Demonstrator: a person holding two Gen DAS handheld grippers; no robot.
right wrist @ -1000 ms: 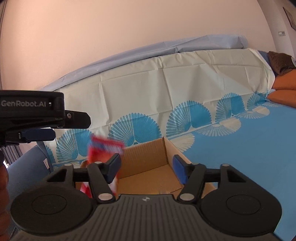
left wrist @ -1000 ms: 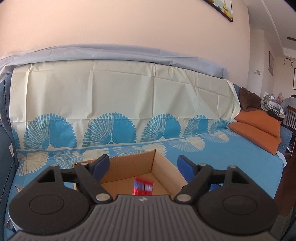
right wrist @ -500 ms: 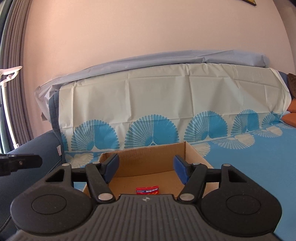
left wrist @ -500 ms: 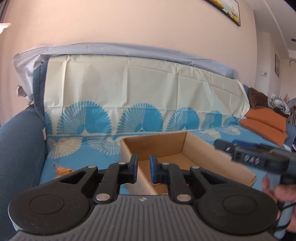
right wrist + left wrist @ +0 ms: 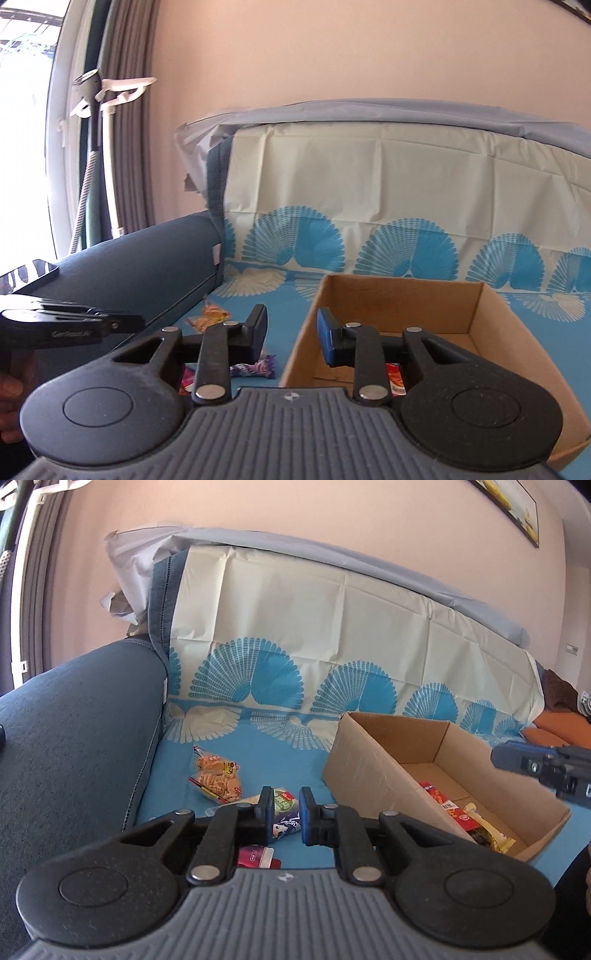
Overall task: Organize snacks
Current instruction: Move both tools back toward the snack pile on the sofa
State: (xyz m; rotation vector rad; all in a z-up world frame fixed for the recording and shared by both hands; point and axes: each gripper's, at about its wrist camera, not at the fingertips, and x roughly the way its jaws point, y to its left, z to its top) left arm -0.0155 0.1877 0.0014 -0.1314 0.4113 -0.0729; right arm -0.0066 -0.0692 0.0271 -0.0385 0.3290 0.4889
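Observation:
My left gripper (image 5: 285, 814) hovers over loose snacks on the blue sofa cover, jaws drawn nearly together and empty. A green and white packet (image 5: 285, 802) shows through the narrow gap, lying beyond the pads. An orange biscuit packet (image 5: 218, 775) lies further back and a pink packet (image 5: 255, 856) nearer. The cardboard box (image 5: 369, 764) to the right holds a red packet (image 5: 439, 801) and a yellow one (image 5: 487, 830). My right gripper (image 5: 291, 330) is at the box's (image 5: 406, 295) left wall. Its jaws are closing with nothing between them. A purple packet (image 5: 255, 369) lies below it.
A dark blue armrest (image 5: 74, 738) bounds the seat on the left, with a phone (image 5: 26, 275) lying on it. The left gripper's body (image 5: 70, 328) and the hand that holds it are at the left edge. Orange cushions (image 5: 550, 731) lie at the sofa's far right.
A red packet dropped into the box. My left gripper shut its wide jaws, then swung left and down to the loose snacks. My right gripper turned left and its jaws narrowed.

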